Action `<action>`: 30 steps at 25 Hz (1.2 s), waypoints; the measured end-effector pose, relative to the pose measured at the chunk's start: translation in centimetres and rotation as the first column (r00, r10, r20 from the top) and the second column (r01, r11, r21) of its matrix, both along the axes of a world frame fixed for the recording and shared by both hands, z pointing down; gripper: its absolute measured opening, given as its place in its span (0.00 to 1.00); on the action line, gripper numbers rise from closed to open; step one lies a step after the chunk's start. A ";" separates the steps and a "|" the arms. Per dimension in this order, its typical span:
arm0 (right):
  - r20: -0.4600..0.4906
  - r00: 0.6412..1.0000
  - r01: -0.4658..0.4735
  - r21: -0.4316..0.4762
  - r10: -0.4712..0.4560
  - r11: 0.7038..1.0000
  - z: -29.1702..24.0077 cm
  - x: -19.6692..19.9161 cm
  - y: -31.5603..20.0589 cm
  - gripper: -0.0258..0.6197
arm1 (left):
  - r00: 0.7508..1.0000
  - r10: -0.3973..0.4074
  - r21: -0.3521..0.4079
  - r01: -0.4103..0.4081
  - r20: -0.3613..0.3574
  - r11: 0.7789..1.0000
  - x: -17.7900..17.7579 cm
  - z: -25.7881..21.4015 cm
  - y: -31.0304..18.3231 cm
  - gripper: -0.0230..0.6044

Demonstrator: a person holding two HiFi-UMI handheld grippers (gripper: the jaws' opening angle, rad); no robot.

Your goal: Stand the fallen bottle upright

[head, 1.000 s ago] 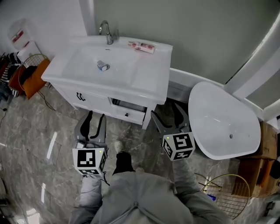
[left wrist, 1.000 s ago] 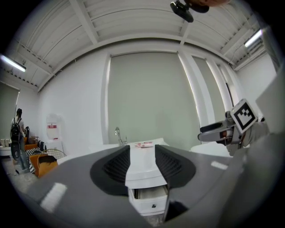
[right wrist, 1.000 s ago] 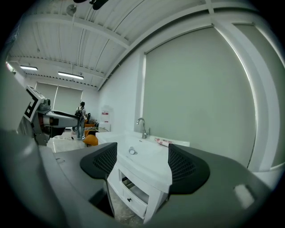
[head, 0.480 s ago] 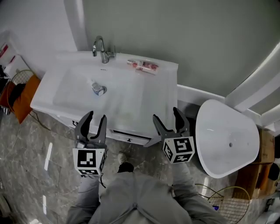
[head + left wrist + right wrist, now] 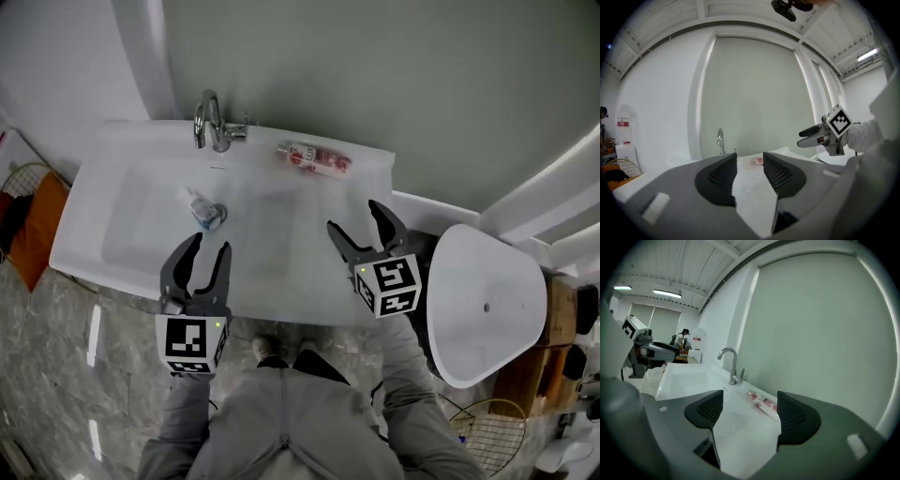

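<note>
The fallen bottle, pale with red print, lies on its side on the back ledge of the white sink, right of the tap. It shows again in the right gripper view as the bottle and small and far in the left gripper view as the bottle. My left gripper is open over the sink's front edge, empty. My right gripper is open and empty over the sink's right part, short of the bottle.
A drain plug sits in the basin. A white oval tub stands to the right of the sink. An orange item and a wire basket are on the grey floor. A grey-green wall rises behind.
The view and both grippers have moved forward from over the floor to over the sink. The bottle has not moved.
</note>
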State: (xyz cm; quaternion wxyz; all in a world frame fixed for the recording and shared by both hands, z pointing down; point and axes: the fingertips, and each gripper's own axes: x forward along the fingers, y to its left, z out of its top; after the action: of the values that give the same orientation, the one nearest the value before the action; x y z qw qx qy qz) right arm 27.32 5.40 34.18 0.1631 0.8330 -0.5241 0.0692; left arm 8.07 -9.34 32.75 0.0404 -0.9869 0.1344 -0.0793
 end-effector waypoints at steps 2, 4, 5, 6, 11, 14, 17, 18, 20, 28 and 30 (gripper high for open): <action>-0.015 1.000 0.019 -0.042 -0.020 0.999 0.4 1.8 -1.7 0.60 | 1.000 -0.008 -0.011 0.008 0.002 1.000 0.4 0.5 -0.9 0.33; -0.025 0.999 0.040 -0.081 -0.043 0.996 0.9 3.4 -3.6 0.60 | 1.000 -0.024 -0.019 0.024 0.002 1.000 0.7 0.8 -1.7 0.33; -0.029 0.998 0.051 -0.099 -0.054 0.994 1.2 4.2 -4.5 0.60 | 0.999 -0.036 -0.024 0.036 0.005 0.999 0.7 0.9 -2.1 0.33; -0.031 0.997 0.061 -0.114 -0.065 0.992 1.5 4.9 -5.4 0.60 | 0.999 -0.049 -0.028 0.049 0.009 0.998 0.7 1.1 -2.6 0.33; -0.021 0.994 0.102 -0.156 -0.107 0.983 3.2 8.0 -9.2 0.60 | 0.993 -0.115 -0.022 0.115 0.006 0.993 1.0 0.7 -4.2 0.33; 0.016 0.991 0.136 -0.204 -0.136 0.969 5.3 9.4 -11.2 0.60 | 0.989 -0.150 -0.023 0.150 0.012 0.988 1.0 0.8 -4.9 0.33; 0.082 0.982 0.187 -0.283 -0.170 0.941 8.0 10.7 -12.9 0.60 | 0.984 -0.178 -0.028 0.178 0.017 0.984 0.9 1.1 -5.5 0.33; 0.097 0.978 0.204 -0.309 -0.182 0.929 8.9 11.2 -13.4 0.60 | 0.982 -0.186 -0.030 0.187 0.019 0.982 0.9 1.2 -5.6 0.33; 0.101 0.973 0.230 -0.366 -0.207 0.902 10.2 12.0 -14.2 0.60 | 0.979 -0.204 -0.035 0.205 0.026 0.978 0.7 1.5 -5.9 0.33; 0.065 0.947 0.301 -0.516 -0.314 0.802 12.9 14.9 -17.1 0.60 | 0.965 -0.253 -0.072 0.258 0.074 0.963 0.7 3.7 -6.8 0.33; 0.104 0.930 0.349 -0.548 -0.352 0.761 13.7 14.7 -17.5 0.60 | 0.964 -0.258 -0.070 0.262 0.065 0.963 1.0 3.4 -7.0 0.33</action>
State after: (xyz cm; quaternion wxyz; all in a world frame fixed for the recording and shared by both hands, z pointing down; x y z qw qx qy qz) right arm 42.04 -12.08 47.87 0.4100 0.6364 -0.6267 0.1849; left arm 9.11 -16.33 36.16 -0.0053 -0.9590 0.2584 -0.1164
